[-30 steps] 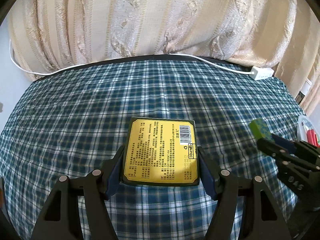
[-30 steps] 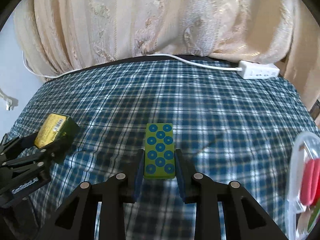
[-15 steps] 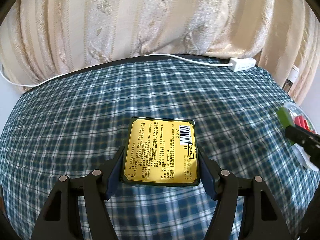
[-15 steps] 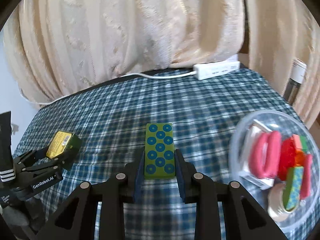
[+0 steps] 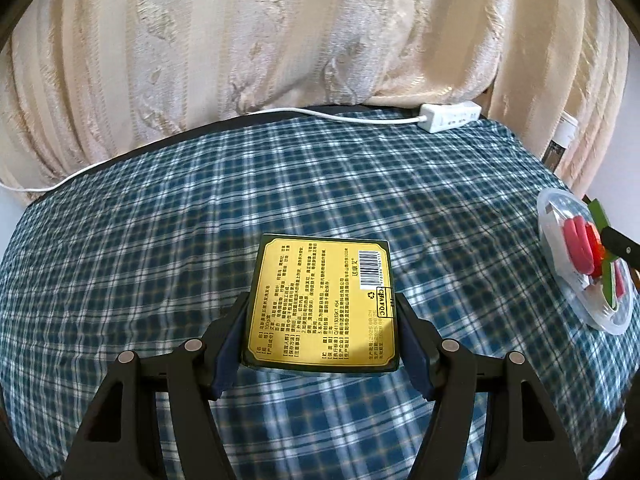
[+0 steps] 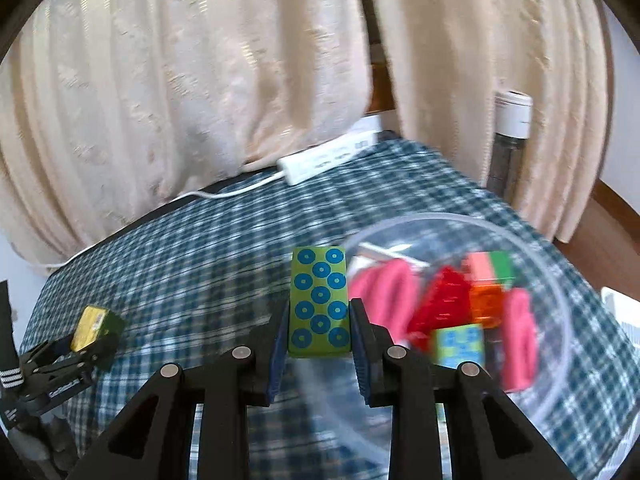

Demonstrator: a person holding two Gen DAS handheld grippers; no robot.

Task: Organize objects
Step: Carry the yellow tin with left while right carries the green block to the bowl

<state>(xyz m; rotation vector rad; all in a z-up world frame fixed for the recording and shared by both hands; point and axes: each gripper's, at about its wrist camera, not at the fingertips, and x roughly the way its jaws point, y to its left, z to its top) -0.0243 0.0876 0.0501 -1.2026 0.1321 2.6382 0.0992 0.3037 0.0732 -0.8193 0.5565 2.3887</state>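
Observation:
My left gripper [image 5: 322,334] is shut on a yellow box [image 5: 323,304] with a dark green rim and holds it above the plaid tablecloth [image 5: 200,220]. My right gripper [image 6: 319,330] is shut on a green block [image 6: 319,306] with blue dots and holds it over the left rim of a clear plastic bowl [image 6: 560,292]. The bowl holds pink, red, orange and green toy pieces. The bowl [image 5: 556,248] also shows at the right edge of the left wrist view, with the right gripper's tip over it. The left gripper with the yellow box [image 6: 94,322] shows at the left of the right wrist view.
A white power strip [image 5: 448,117] with its cable lies at the table's far edge, against cream curtains [image 5: 280,40]. A bottle with a white cap [image 6: 510,140] stands behind the table at the right. A white object [image 6: 622,308] sits right of the bowl.
My right gripper has swung right with the green block, from mid-table to over the bowl. My left gripper has also turned right with the yellow box still in it.

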